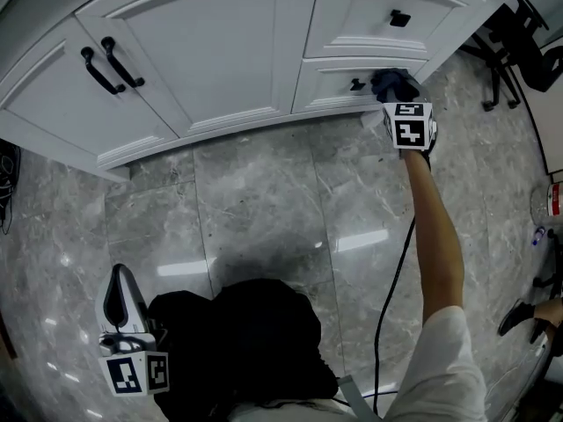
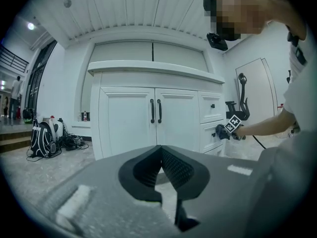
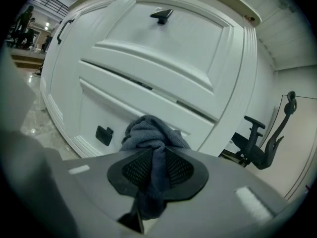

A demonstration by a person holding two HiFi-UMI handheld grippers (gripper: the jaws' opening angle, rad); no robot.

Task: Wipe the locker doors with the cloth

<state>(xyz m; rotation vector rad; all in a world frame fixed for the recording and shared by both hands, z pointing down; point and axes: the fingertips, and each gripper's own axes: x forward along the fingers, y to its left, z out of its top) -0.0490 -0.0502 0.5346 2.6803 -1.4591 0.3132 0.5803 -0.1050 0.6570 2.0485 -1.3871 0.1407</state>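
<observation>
A dark blue cloth (image 3: 151,133) is bunched between my right gripper's (image 3: 157,158) jaws, which are shut on it. In the head view the cloth (image 1: 393,83) lies against the white lower drawer front (image 1: 330,86), just right of its black knob (image 1: 356,84), with the right gripper (image 1: 398,98) behind it. The upper drawer's knob (image 3: 161,16) is higher up. My left gripper (image 1: 119,275) hangs low at the left over the floor, well away from the cabinet, with its jaws shut and empty (image 2: 159,148). It faces the double doors (image 2: 129,125) with their two black handles (image 2: 155,110).
A black office chair (image 1: 519,47) stands right of the cabinet. The floor is grey marble tile (image 1: 264,200). A black cable (image 1: 391,280) trails under my right arm. A backpack and bags (image 2: 42,138) lie left of the cabinet. A bottle (image 1: 554,199) and someone's shoe (image 1: 519,316) are at far right.
</observation>
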